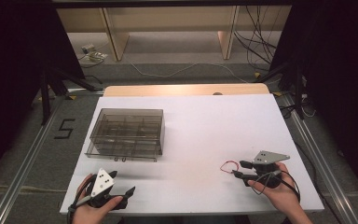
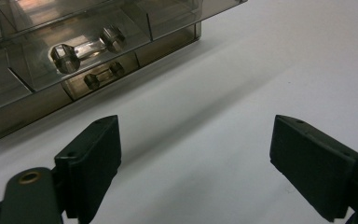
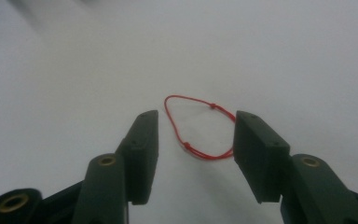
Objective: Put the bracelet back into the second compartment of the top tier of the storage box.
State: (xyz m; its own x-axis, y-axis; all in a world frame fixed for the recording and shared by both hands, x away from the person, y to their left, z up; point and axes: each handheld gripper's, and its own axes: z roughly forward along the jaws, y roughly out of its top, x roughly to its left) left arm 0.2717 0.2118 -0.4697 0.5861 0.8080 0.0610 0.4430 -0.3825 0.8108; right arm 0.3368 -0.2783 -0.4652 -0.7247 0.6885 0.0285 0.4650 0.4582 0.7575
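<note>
The red string loop (image 3: 198,128) lies flat on the white worktop (image 1: 191,135) at about four o'clock, not picked up yet. The right gripper (image 3: 196,135) is half open around it. The left gripper (image 2: 196,154) waits wide open by the clear box (image 1: 126,133)

From my remote seat, I've got a white table (image 1: 205,135) with a smoky clear compartment box (image 1: 127,133) sitting at about 10 o'clock, and a little red string loop (image 1: 229,165) lying flat around 4 o'clock.
</note>
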